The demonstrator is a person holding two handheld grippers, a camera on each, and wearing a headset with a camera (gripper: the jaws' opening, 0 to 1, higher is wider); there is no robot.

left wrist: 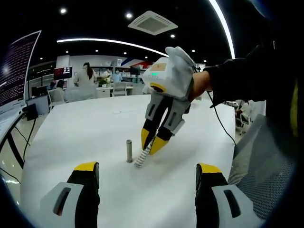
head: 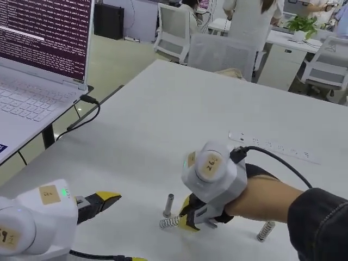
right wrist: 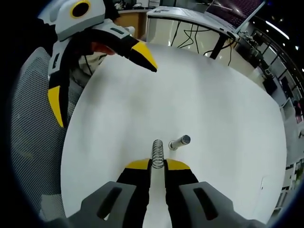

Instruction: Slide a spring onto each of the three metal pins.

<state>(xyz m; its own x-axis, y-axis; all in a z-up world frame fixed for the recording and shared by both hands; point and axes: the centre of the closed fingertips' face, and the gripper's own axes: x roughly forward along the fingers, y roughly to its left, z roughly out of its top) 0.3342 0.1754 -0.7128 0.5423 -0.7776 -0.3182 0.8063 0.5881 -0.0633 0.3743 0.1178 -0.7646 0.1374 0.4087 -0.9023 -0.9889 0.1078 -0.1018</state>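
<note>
My right gripper (right wrist: 157, 165) has its yellow-tipped jaws pinched on one end of a small coiled silver metal spring (right wrist: 157, 152), low over the white table (head: 179, 119). The short upright grey metal pin (right wrist: 179, 141) stands just beside the spring, at its 1 o'clock in the right gripper view. My left gripper (left wrist: 147, 167) hangs wide open and empty. A second coiled spring (head: 265, 230) stands at the right gripper's 3 o'clock in the head view.

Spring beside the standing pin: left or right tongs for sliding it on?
Right. The right tongs are shut on the spring, whose free end is just beside the pin. The left tongs hang open and empty, farther back.
</note>
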